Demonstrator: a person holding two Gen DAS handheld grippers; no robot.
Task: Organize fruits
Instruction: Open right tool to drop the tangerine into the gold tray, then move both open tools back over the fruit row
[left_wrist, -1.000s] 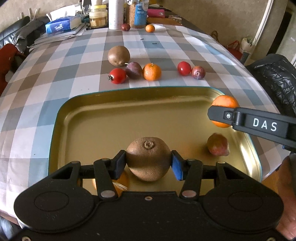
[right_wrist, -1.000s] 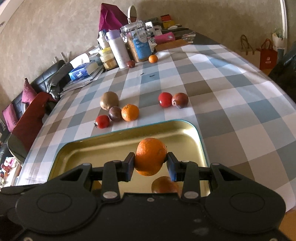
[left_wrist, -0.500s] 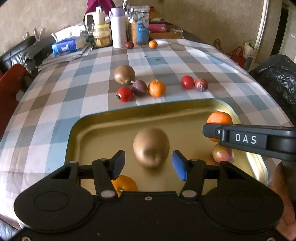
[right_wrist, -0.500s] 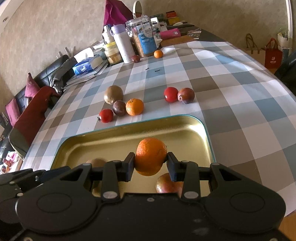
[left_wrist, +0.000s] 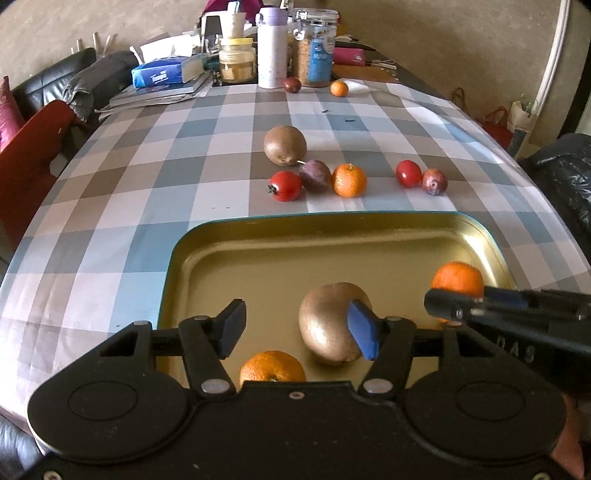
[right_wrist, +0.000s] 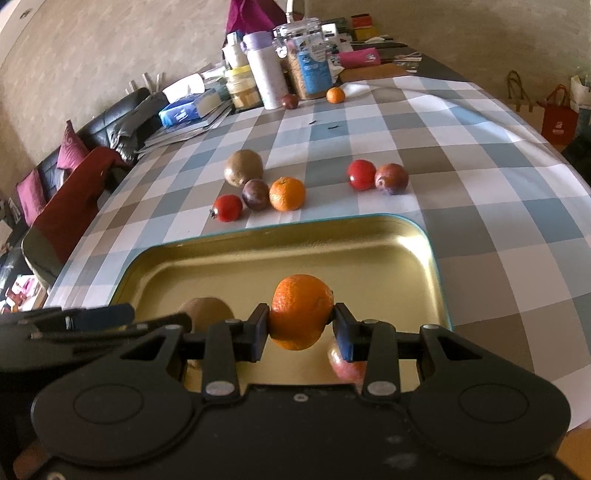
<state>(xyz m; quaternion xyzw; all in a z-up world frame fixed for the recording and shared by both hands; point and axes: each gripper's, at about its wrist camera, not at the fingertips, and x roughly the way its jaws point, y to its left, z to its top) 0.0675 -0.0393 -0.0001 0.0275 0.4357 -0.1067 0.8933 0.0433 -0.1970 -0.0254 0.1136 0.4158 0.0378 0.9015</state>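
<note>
Fruit lay scattered over the checked tablecloth (left_wrist: 110, 206), and a gold tray (left_wrist: 258, 236) sat at the near edge. The left gripper (left_wrist: 299, 328) hung over the tray with its jaws opening; a brown kiwi (left_wrist: 325, 321) rested on the tray floor between them, close by the blue right-hand pad, clear of the other. Whether that pad touched it I could not tell. Just below, an orange (left_wrist: 271, 367) lay in the tray, half hidden by the gripper's body.

The right gripper (right_wrist: 301, 328) pinched a second orange (right_wrist: 301, 312) between its pads and held it above the tray's right half. Under it, partly covered, lay a reddish fruit (right_wrist: 347, 367).

Beyond the tray's far rim, on the cloth, sat another kiwi (left_wrist: 285, 144), a dark plum (left_wrist: 314, 175) touching it, a red tomato-like fruit (left_wrist: 284, 185) and a small orange (left_wrist: 349, 180), all bunched together. A little to the right were a red fruit (left_wrist: 409, 173) and a plum (left_wrist: 434, 181) side by side. At the far end, by a white bottle (left_wrist: 272, 48) and a jar (left_wrist: 316, 51), a dark fruit (left_wrist: 291, 84) and a tiny orange (left_wrist: 338, 88) sat well apart from the rest.
</note>
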